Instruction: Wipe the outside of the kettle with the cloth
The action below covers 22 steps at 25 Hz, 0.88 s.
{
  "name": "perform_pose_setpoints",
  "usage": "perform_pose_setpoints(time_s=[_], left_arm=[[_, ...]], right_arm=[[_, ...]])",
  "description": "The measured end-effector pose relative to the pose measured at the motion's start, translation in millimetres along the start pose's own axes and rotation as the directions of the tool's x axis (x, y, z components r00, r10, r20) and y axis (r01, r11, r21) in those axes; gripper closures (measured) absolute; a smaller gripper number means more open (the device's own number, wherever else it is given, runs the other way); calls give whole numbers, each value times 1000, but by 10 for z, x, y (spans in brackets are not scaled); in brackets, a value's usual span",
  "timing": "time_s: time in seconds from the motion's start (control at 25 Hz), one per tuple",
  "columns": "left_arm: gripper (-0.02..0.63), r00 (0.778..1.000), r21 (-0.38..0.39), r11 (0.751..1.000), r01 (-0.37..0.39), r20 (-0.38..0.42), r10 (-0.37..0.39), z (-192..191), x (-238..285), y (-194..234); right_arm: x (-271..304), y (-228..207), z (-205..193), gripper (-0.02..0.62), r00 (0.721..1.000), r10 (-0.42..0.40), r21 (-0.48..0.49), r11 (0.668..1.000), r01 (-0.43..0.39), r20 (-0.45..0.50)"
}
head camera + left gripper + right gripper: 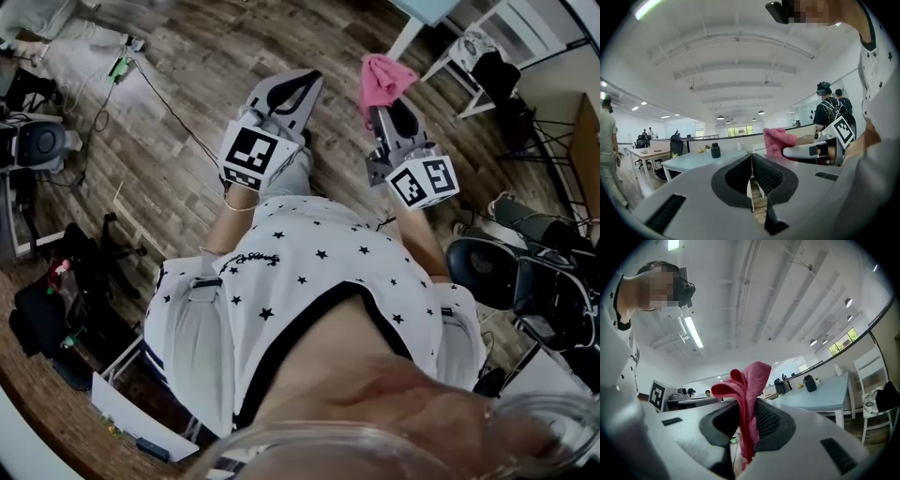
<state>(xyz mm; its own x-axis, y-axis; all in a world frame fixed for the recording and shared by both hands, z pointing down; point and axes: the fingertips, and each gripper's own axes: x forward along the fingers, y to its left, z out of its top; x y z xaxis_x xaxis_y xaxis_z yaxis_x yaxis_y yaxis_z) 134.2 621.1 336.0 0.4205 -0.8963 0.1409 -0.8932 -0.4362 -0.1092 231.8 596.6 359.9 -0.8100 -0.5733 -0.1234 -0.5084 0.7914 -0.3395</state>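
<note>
The right gripper [746,418] clamps the pink cloth [751,380], folds standing above its jaws as a ready wiping pad; the left gripper [751,164], beside the cloth, has jaws pressed together, empty. A dark vessel [809,383] on the table [825,397] far beyond the cloth is possibly the kettle; wiping not begun

You wear a white T-shirt [309,253] dotted with small black stars, its neckline edged in dark trim. Your left gripper [751,159] and right gripper [746,404] are pale grey with black ribbed pads [767,176], each carrying a cube [253,153] of black-and-white square markers.
</note>
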Motion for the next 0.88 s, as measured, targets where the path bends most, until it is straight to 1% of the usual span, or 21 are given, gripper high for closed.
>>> perform_pose_setpoints(time_s=[0.12,0.28,0.44,0.6,0.76,0.88], left_arm=[[577,1000,-17,1000,0,6,0,-33,139,203],[577,999,-26,999,27,41,-26,-89,349,437],[577,997,-38,998,45,65,-43,-79,653,751],[577,997,-68,996,65,57,-61,-119,936,1184],[577,998,-47,998,51,47,-49,-143,1174,1643],[577,997,-50,996,73,45,-70,-105,1335,1848]], right_arm=[[180,-105,6,528,1000,-9,-2,1000,9,-6],[390,-240,-58,528,999,-31,-25,999,31,-13],[725,-483,-14,528,998,-57,-34,998,57,-18],[1153,-732,2,528,996,-81,-45,996,79,-32],[1599,-903,16,526,995,-90,-45,995,88,-43],[1842,-974,76,526,994,-99,-39,994,98,-35]])
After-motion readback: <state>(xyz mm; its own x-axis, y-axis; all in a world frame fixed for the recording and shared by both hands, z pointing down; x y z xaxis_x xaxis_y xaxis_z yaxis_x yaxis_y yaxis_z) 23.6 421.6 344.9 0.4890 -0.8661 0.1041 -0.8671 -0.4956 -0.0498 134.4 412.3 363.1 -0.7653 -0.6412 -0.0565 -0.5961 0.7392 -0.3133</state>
